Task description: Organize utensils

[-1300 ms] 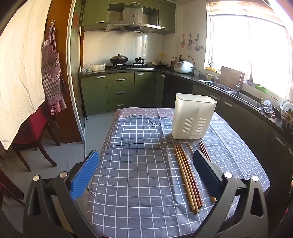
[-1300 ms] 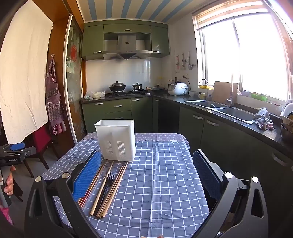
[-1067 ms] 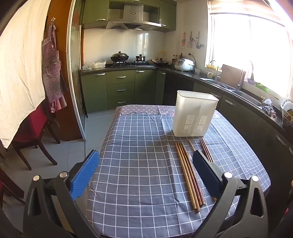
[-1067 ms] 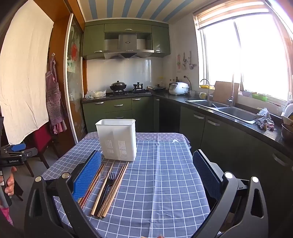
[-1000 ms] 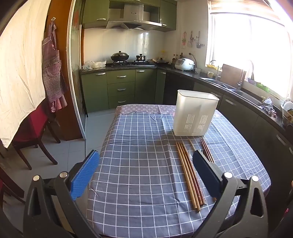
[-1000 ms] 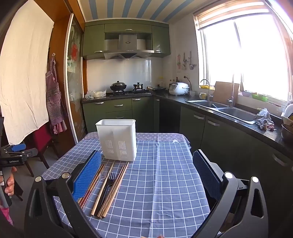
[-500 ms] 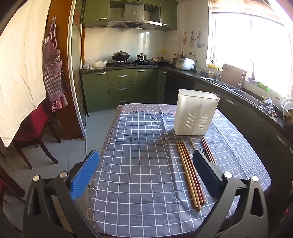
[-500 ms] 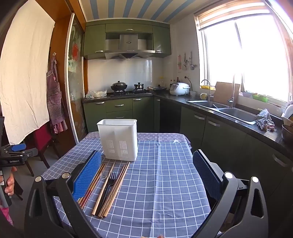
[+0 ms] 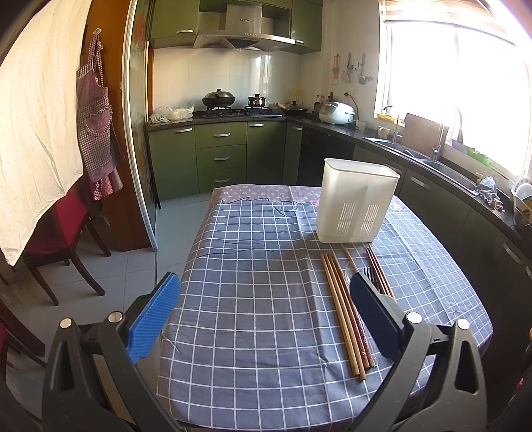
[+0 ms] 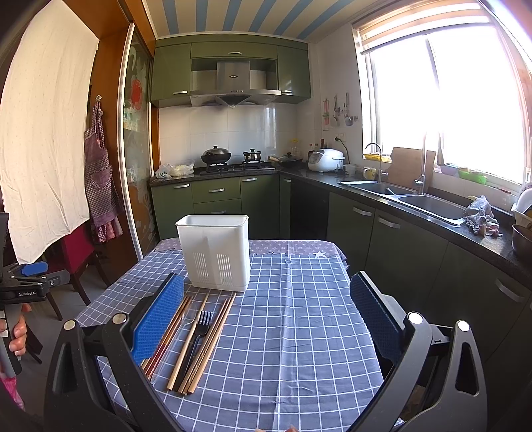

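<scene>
In the left wrist view, the left claw's right finger (image 9: 372,315) covers most of the black fork (image 9: 369,274) and the near ends of the dark chopsticks (image 9: 377,272). The white holder's (image 10: 216,252) inside is hidden. The worktop's (image 10: 299,332) near edge is cut off.

A grey-blue tablecloth (image 10: 299,332) checked with thin white lines covers the surface. On it stands a white plastic utensil holder (image 10: 216,252) with slotted sides. The chopsticks (image 10: 206,345) are pale wood and reddish brown; the fork (image 10: 196,339) is black. Both grippers have black frames and blue textured pads (image 10: 156,319). The cabinets (image 10: 216,192) are olive green, and the ceiling (image 10: 232,16) is striped blue and white.
</scene>
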